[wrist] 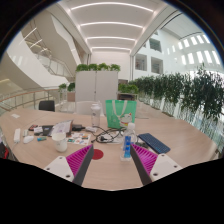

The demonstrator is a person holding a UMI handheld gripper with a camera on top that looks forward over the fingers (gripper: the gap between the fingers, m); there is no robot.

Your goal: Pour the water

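The gripper (pixel 112 158) carries magenta pads (pixel 80 157) ribbed with darker stripes, on black fingers. Between them stands a clear bottle (pixel 127 146) with a blue cap. The table (pixel 110 172) is pale wood, light tan. Ahead stands a green mesh basket (pixel 117 113). A dark blue notebook (pixel 154 142) lies beside the right pad. A white cabinet (pixel 96 85) stands beyond, topped with green plants (pixel 97 67). A green hedge (pixel 190 95) lines one side.

Your gripper (pixel 111 156) hangs open above the table (pixel 110 170), a water bottle (pixel 127 146) standing just ahead between its fingers.
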